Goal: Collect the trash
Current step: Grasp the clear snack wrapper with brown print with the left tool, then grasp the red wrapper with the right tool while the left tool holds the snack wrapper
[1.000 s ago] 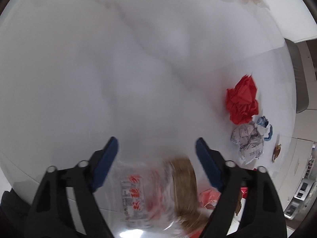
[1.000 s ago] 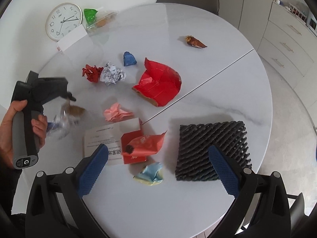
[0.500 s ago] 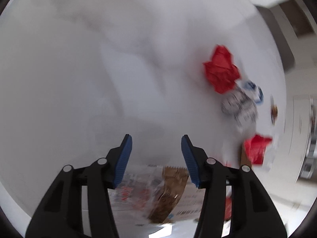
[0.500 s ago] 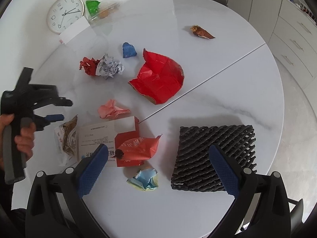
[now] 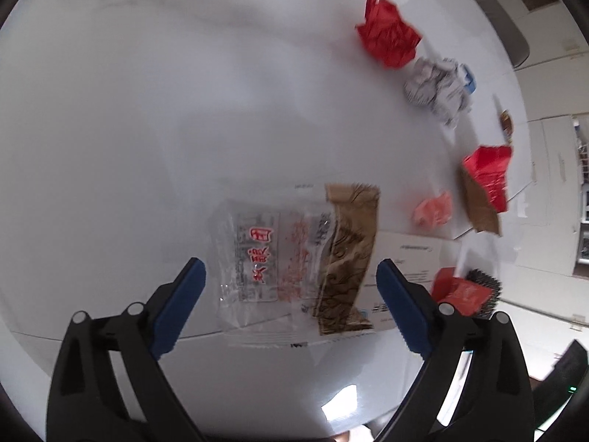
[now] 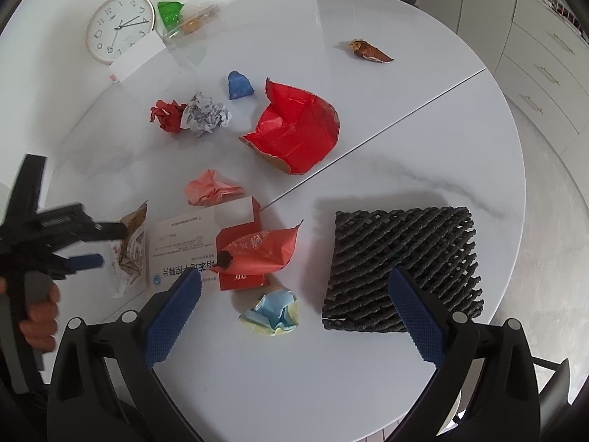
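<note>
Where a second ago the clear plastic wrapper (image 5: 291, 258) hung blurred between the left gripper (image 5: 291, 294) fingers, it now lies flat on the white round table (image 5: 129, 129) near its left edge, printed in red with a brown patterned band along one side. The left gripper's jaws have gone from pinched half a second ago to spread wide, and they touch nothing; the wrapper sits just ahead of the blue pads (image 5: 184, 302), one corner overlapping the white printed leaflet (image 6: 180, 246).

From the right wrist view the left gripper (image 6: 97, 245) reaches over that same wrapper (image 6: 130, 246), held by the person's left hand (image 6: 38, 316). The right gripper (image 6: 294, 305) hovers above the near edge with its jaws wide apart and empty, as before.

Just beside the leaflet lie a flattened red carton (image 6: 239, 254) with a red foil packet (image 6: 261, 254) on top, and a crumpled pink paper (image 6: 211, 191) farther in. A pale blue and yellow wad (image 6: 272, 313) rests near the front edge, and a black foam net (image 6: 401, 269) toward the right edge. Near the centre sits a torn red box (image 6: 298, 129), with a blue scrap (image 6: 239, 86), a grey paper ball (image 6: 204, 114) and a red paper ball (image 6: 167, 114) behind it. A brown wrapper (image 6: 370, 51) lies toward the far edge, and a wall clock (image 6: 119, 27) at the far left edge.
</note>
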Tool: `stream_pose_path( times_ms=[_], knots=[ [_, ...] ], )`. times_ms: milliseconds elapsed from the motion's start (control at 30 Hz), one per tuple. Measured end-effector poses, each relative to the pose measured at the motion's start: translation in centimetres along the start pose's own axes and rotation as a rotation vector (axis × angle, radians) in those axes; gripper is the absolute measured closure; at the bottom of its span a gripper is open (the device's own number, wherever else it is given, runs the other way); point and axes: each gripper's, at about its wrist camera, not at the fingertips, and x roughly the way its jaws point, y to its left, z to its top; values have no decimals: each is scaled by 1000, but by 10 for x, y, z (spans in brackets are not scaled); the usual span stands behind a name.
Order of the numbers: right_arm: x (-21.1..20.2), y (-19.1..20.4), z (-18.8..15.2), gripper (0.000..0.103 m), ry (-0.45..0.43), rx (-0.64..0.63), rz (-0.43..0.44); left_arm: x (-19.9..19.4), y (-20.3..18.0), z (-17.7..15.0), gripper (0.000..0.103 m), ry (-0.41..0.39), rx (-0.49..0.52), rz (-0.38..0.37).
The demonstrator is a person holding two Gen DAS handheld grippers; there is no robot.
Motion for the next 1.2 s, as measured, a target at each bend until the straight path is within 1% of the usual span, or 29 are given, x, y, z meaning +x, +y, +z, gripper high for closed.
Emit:
stream_pose_path(
  times_ms=[100, 133, 167, 200, 267, 300, 333, 433, 600, 733, 833, 900, 967, 1000, 1067, 1200],
  knots=[
    [-1, 2, -1, 2, -4, -1, 4, 7, -2, -2, 13, -2, 28, 33],
    [-1, 2, -1, 2, -4, -2, 5, 10, -4, -3, 18, -5, 35, 37],
    [-1, 3, -2, 2, -4, -3, 5, 13, -6, -3, 27, -8, 41, 37],
    [-1, 3, -2, 2, -4, -3, 5, 16, -9, -4, 27, -7, 50, 26],
    [0, 3, -2, 2, -2, -5, 5, 16, -10, -5, 36, -23, 62, 13],
    [1, 4, -2, 2, -2, -6, 4, 16, -11, -6, 38, -28, 69, 7],
    [3, 4, -2, 2, 1, -8, 4, 15, -12, -6, 43, -30, 78, 2],
    [10, 7, 0, 2, 6, -17, 18, 13, -15, -4, 48, -33, 100, -6],
    [30, 15, 6, 3, 33, -36, 22, 8, -15, 0, 54, -38, 115, -29],
    [42, 18, 11, 3, 52, 7, 57, 2, -11, -1, 55, -55, 132, -42],
    [50, 20, 13, 6, 69, 40, 75, -4, -9, -4, 55, -66, 150, -52],
    [55, 20, 15, 12, 86, 65, 75, -8, -9, -5, 56, -71, 164, -60],
    [61, 20, 15, 27, 105, 81, 77, -13, -5, -8, 56, -75, 181, -63],
    [63, 20, 15, 31, 111, 84, 75, -14, -5, -8, 56, -75, 188, -62],
    [67, 21, 15, 45, 123, 78, 65, -16, -6, -9, 56, -79, 199, -64],
    [65, 23, 14, 48, 111, 64, 62, -20, -7, -9, 56, -87, 207, -71]
  ],
)
